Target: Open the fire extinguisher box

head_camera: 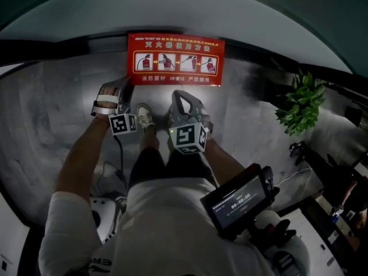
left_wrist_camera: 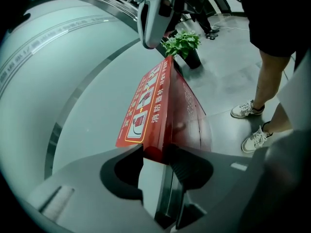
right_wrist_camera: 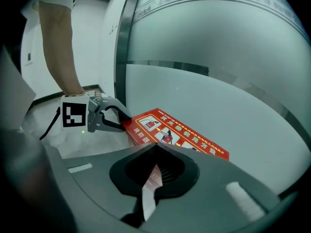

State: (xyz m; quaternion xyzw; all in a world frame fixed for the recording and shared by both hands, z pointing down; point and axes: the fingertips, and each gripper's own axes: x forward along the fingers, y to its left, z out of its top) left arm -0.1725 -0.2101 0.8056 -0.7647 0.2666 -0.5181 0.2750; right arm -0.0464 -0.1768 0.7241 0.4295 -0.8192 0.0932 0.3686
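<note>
The left gripper (left_wrist_camera: 154, 152) is clamping the top front edge of the red box (head_camera: 175, 59) at its left corner. The right gripper (right_wrist_camera: 155, 152) is hanging just short of the box's front, jaws together on nothing.

The bite is taking in only a thin lip of smooth painted metal, so a lift is probably risking a slip. A pull from one corner may also end up twisting the lid or dragging the whole box, since nothing is bracing it.

The box is sitting on the grey stone floor (head_camera: 52, 114), close against a curved frosted glass wall (head_camera: 172, 16), so a lid swinging up could be knocking the glass. A potted plant (head_camera: 300, 102) is standing off to the right, and the person's shoe (head_camera: 144, 118) is resting just in front of the box.
</note>
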